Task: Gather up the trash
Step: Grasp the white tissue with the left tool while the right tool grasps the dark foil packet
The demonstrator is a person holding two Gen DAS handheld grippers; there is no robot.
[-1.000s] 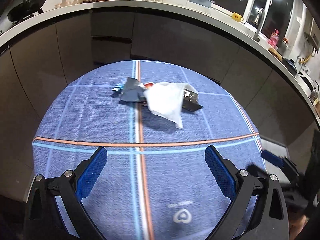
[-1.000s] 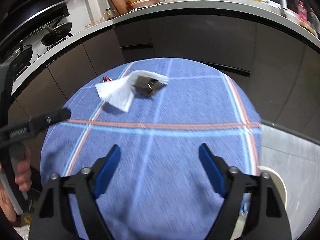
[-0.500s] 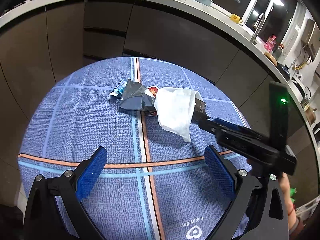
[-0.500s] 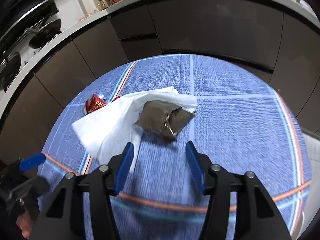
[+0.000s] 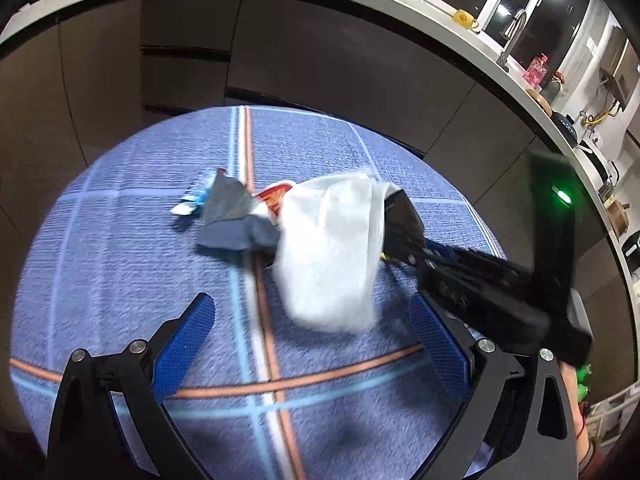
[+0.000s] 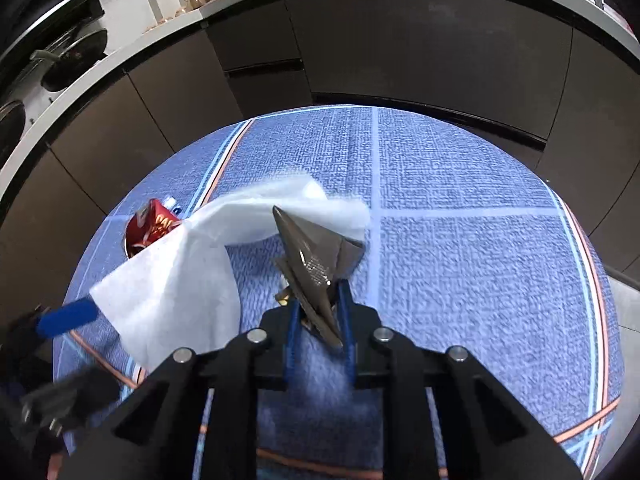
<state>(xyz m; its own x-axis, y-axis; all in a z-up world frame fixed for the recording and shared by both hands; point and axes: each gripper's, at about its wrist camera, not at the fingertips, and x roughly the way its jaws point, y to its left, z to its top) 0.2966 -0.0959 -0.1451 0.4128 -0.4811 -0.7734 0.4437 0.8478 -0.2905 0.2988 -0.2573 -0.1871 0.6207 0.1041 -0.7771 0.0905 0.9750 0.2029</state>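
Note:
A pile of trash lies on the blue checked tablecloth (image 5: 120, 264): a white tissue (image 5: 332, 248), a grey foil wrapper (image 5: 230, 216), a red packet (image 5: 276, 196) and a small blue-white wrapper (image 5: 192, 200). My right gripper (image 6: 318, 308) is shut on a dark shiny wrapper (image 6: 316, 256), with the tissue (image 6: 180, 280) draped over its far end and the red packet (image 6: 150, 226) behind. In the left wrist view it (image 5: 416, 256) reaches in from the right under the tissue. My left gripper (image 5: 316, 344) is open and empty, just short of the tissue.
Dark kitchen cabinets (image 5: 320, 60) curve round behind the table under a light counter with a yellow cup (image 5: 464, 19) and a tap. A stove with pans (image 6: 68, 60) is at the far left in the right wrist view.
My right gripper moved in to the dark wrapper and shut on it, lifting the tissue with it. My left gripper moved forward towards the pile and stayed open.

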